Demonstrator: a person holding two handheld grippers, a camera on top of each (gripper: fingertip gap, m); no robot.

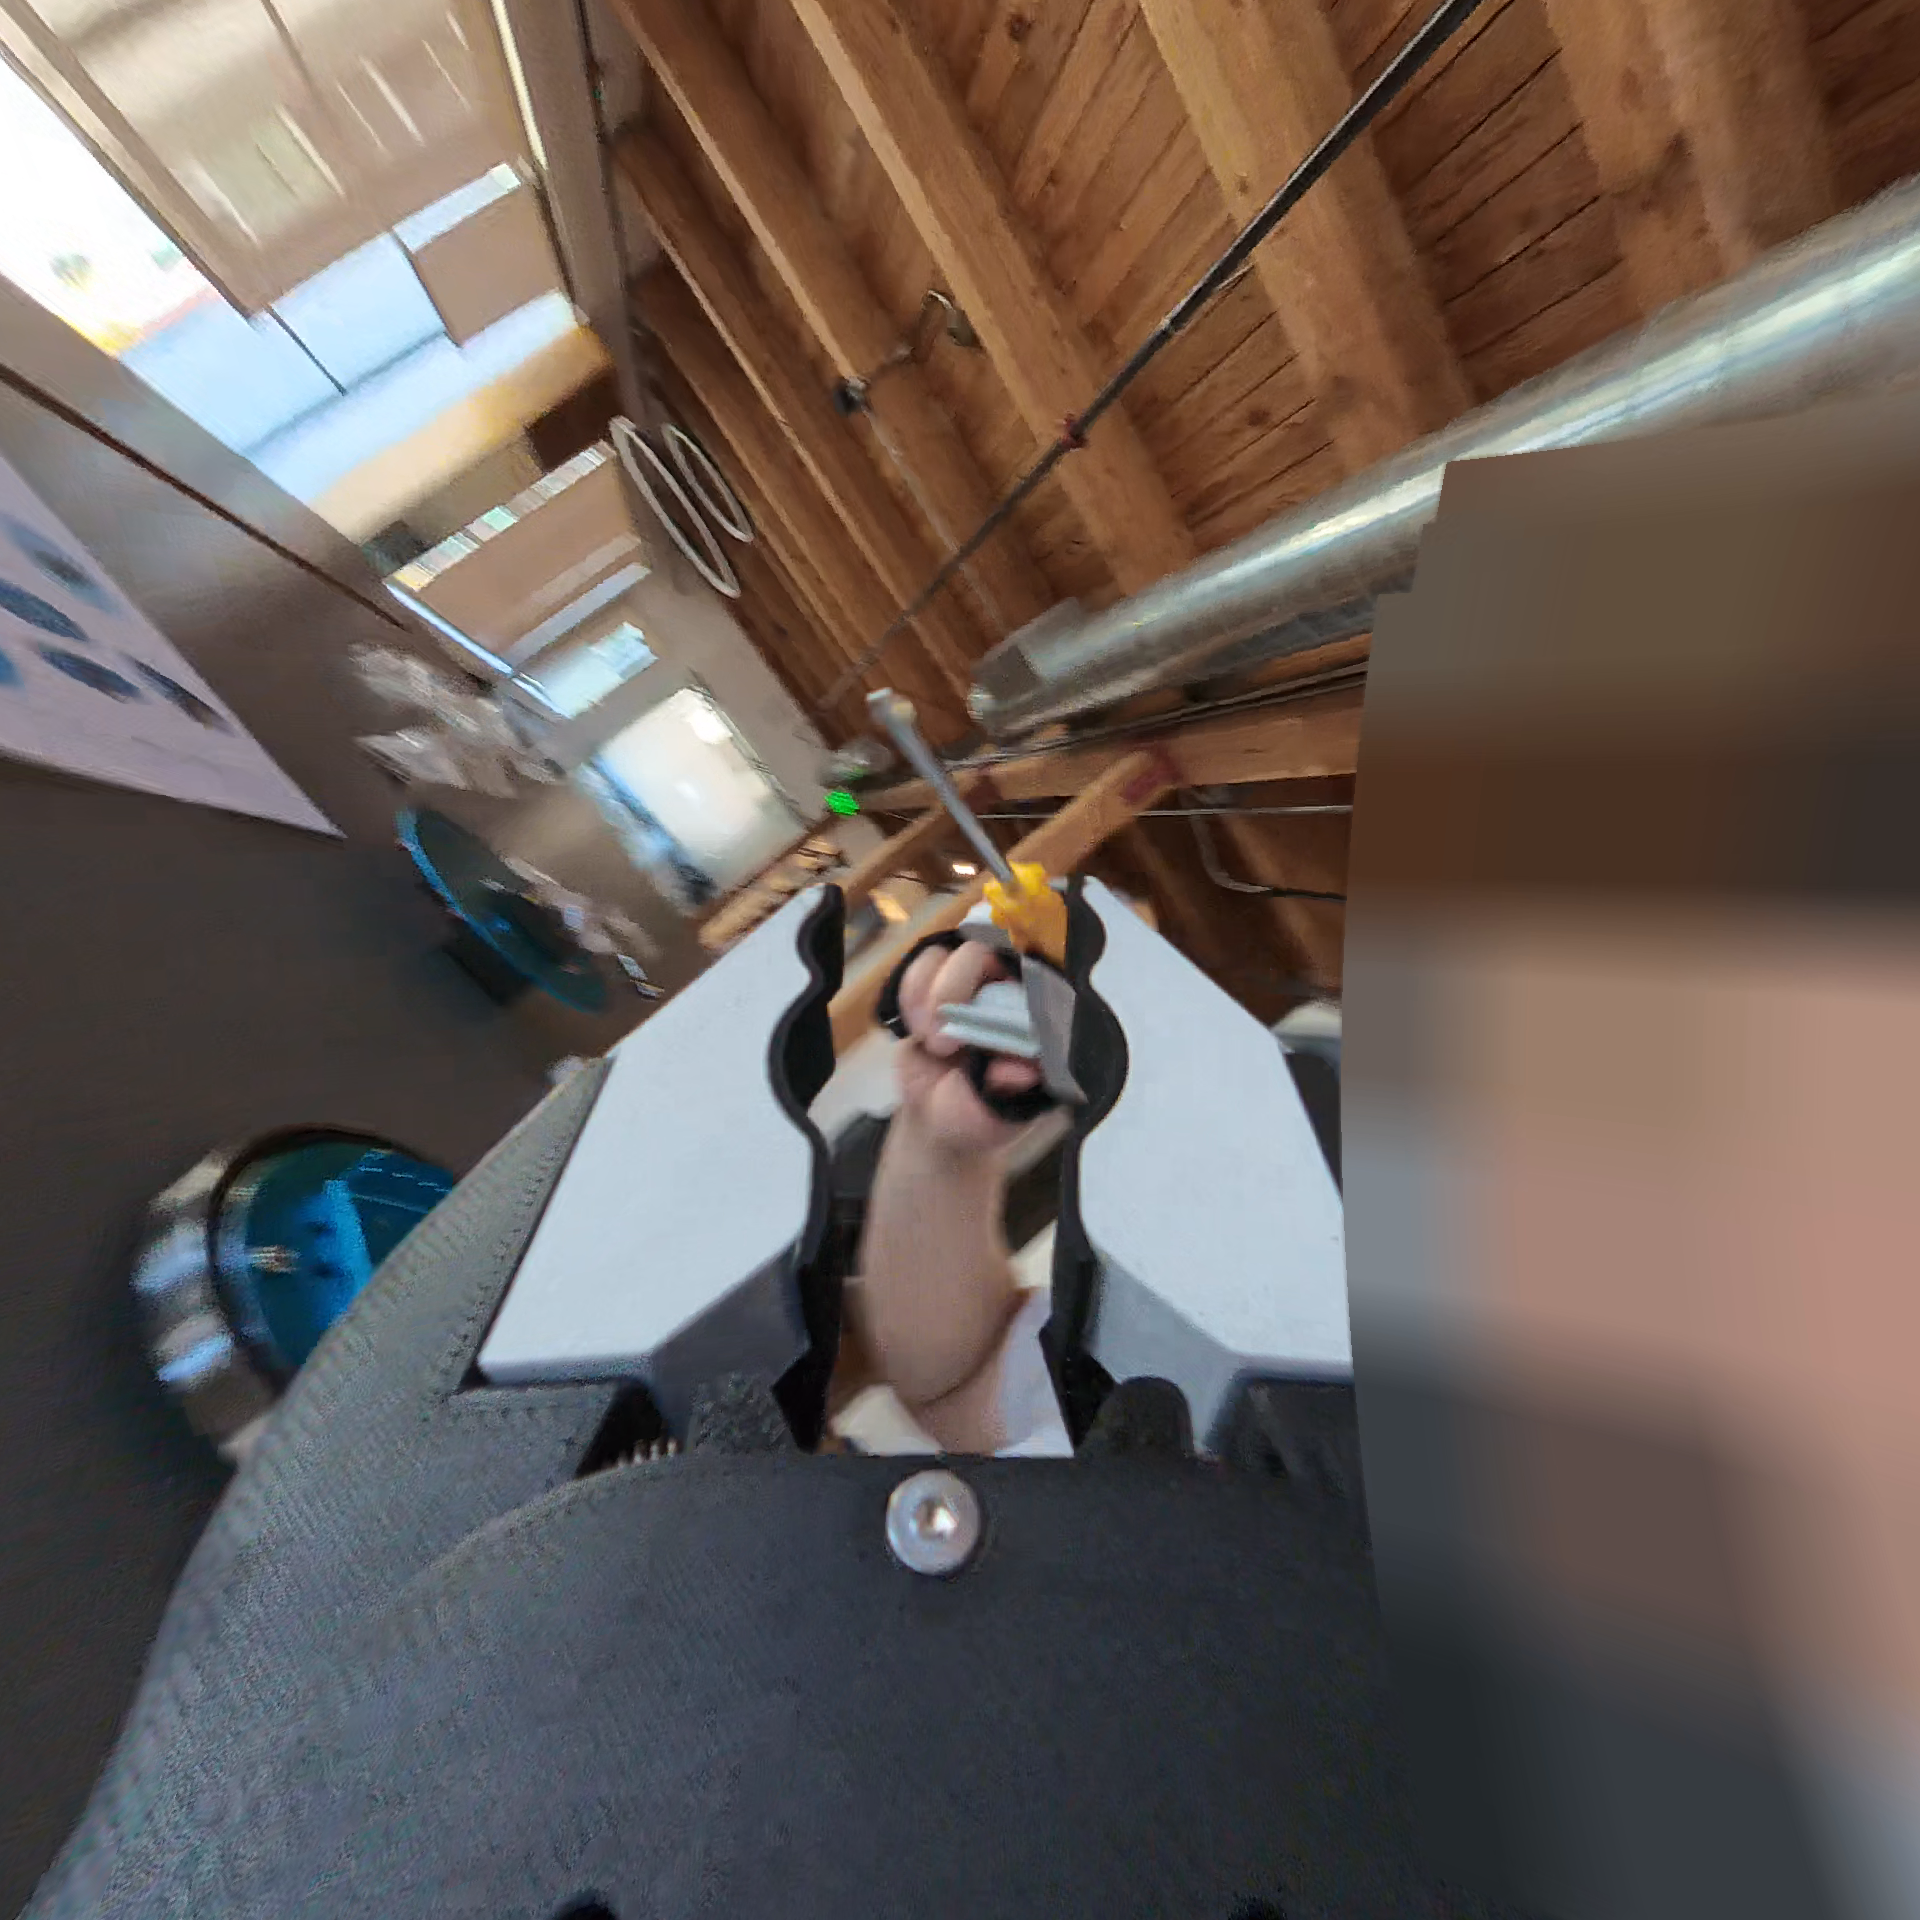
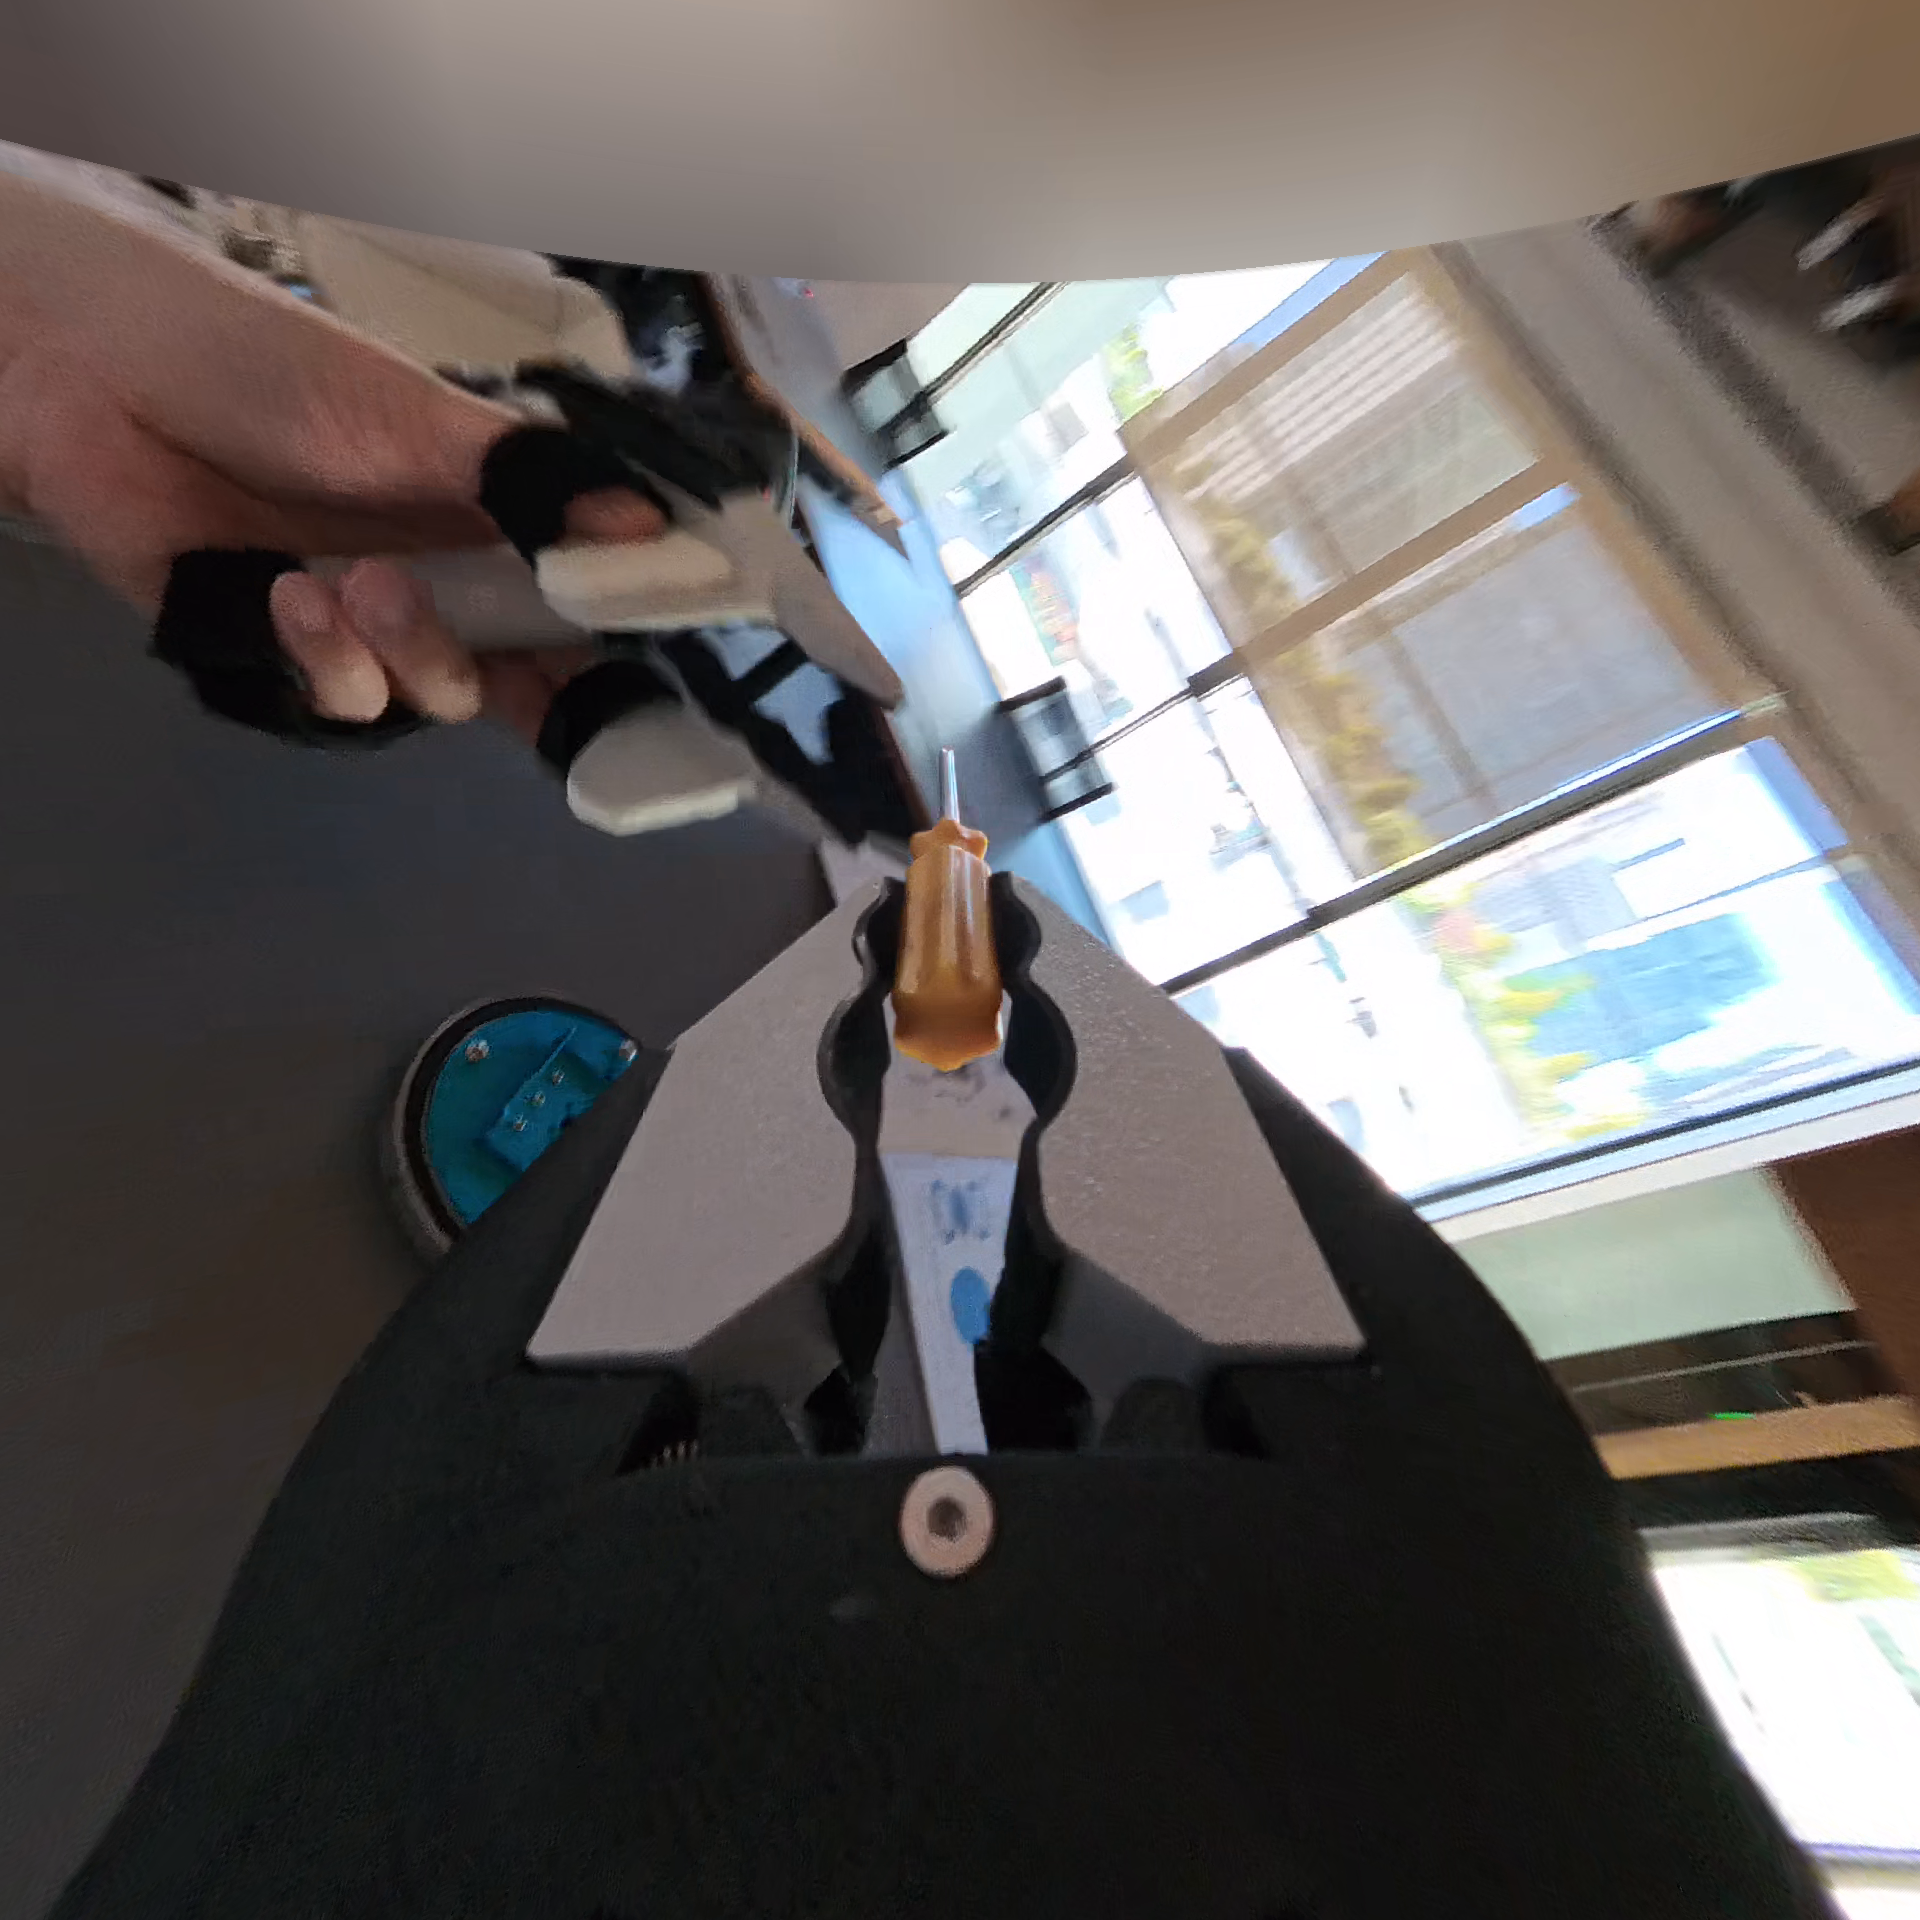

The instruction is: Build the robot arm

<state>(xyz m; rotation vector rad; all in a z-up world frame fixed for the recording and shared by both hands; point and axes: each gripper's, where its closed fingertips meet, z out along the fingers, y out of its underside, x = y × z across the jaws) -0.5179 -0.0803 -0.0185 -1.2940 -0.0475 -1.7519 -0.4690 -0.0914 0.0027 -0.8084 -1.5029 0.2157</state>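
Observation:
My left gripper (image 1: 954,914) is open and empty, tilted up toward a wooden ceiling. Through its gap I see a hand (image 1: 940,1081) holding my right gripper (image 1: 1023,997), which grips a screwdriver (image 1: 1023,902) with a yellow handle and a steel shaft pointing up-left. In the right wrist view my right gripper (image 2: 945,894) is shut on the screwdriver's amber handle (image 2: 945,956), and the thin shaft sticks out past the fingertips. The left gripper (image 2: 665,686) shows at upper left, held by a hand (image 2: 260,447), its fingers apart and a little way from the screwdriver tip.
Wooden ceiling beams (image 1: 1039,260) and a metal duct (image 1: 1455,540) are overhead. Large windows (image 2: 1455,727) fill the right of the right wrist view. A grey wall (image 1: 156,987) carries a pale poster (image 1: 104,675). Both views are motion-blurred. The grippers' ends are close to 6 cm from one another.

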